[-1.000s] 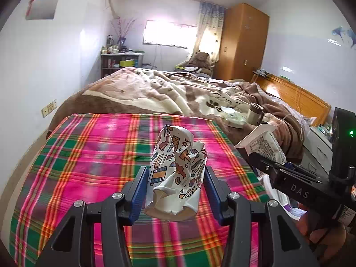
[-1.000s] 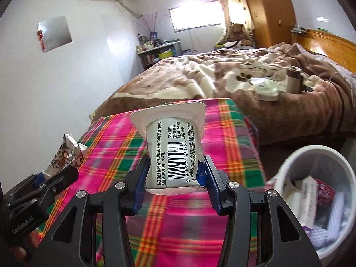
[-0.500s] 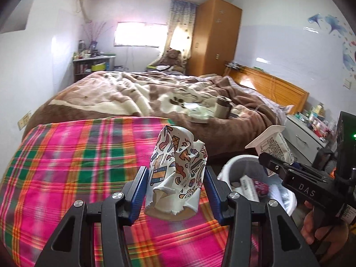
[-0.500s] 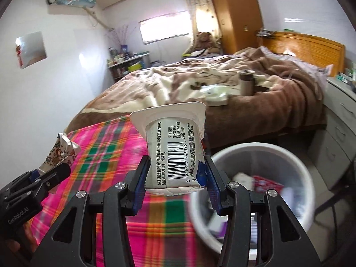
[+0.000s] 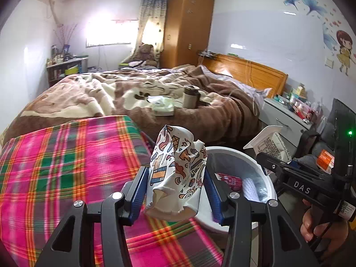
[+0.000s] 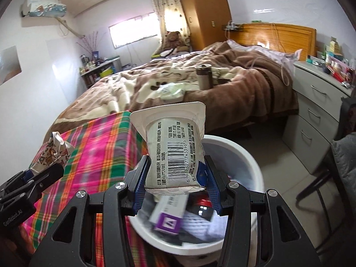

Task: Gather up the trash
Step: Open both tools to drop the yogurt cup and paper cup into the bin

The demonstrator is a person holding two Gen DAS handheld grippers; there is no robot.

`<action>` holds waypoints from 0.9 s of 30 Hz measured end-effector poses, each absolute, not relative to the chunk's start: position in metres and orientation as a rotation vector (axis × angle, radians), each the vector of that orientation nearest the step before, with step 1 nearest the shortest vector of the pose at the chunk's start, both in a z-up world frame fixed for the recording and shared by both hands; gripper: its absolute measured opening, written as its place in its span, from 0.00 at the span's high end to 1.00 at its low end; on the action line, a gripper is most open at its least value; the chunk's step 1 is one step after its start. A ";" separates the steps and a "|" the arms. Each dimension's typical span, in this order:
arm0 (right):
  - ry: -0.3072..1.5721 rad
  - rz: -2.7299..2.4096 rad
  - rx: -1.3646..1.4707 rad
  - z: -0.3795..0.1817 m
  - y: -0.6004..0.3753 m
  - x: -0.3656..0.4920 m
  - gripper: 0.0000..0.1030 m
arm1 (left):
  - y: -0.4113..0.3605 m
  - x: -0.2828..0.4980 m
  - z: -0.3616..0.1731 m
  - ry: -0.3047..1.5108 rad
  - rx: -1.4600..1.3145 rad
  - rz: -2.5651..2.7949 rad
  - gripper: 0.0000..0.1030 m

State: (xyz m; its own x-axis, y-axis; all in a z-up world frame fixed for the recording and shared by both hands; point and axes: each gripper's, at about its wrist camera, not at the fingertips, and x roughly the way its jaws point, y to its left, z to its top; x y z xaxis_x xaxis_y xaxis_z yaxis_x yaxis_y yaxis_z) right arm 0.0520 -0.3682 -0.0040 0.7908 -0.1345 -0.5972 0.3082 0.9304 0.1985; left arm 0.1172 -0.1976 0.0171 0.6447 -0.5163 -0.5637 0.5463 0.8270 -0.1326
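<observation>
Both pieces look featherweight and crushable, so gentle mid-body squeezes seem right. The left gripper (image 5: 175,189) is clamped on a crumpled paper cup (image 5: 176,173), long axis upright, by the bin (image 5: 251,155) rim. The right gripper (image 6: 175,184) grips a yogurt cup (image 6: 174,146), upside down, flange up, over the bin.
</observation>
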 end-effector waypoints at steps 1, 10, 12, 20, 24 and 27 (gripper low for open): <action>0.623 -0.249 0.296 -0.006 -0.372 0.052 0.53 | -0.205 0.116 0.016 0.628 0.059 -0.612 0.51; 0.687 -0.277 0.317 -0.026 -0.403 0.051 0.52 | -0.248 0.114 0.004 0.653 0.105 -0.644 0.51; 0.699 -0.276 0.321 -0.029 -0.407 0.049 0.52 | -0.255 0.116 0.001 0.659 0.114 -0.645 0.51; 0.774 -0.267 0.320 -0.044 -0.420 0.059 0.49 | -0.279 0.129 -0.016 0.703 0.133 -0.649 0.48; 0.775 -0.258 0.338 -0.046 -0.423 0.056 0.32 | -0.283 0.133 -0.023 0.722 0.127 -0.652 0.42; 0.769 -0.265 0.337 -0.044 -0.424 0.052 0.32 | -0.285 0.135 -0.026 0.735 0.109 -0.661 0.42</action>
State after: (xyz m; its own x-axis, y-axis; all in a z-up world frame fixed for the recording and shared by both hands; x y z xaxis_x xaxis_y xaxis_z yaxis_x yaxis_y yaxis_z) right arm 0.0522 -0.4237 -0.0444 0.6901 -0.1105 -0.7153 0.3534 0.9139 0.1997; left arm 0.1346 -0.2851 -0.0256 0.5504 -0.5204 -0.6529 0.5940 0.7936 -0.1318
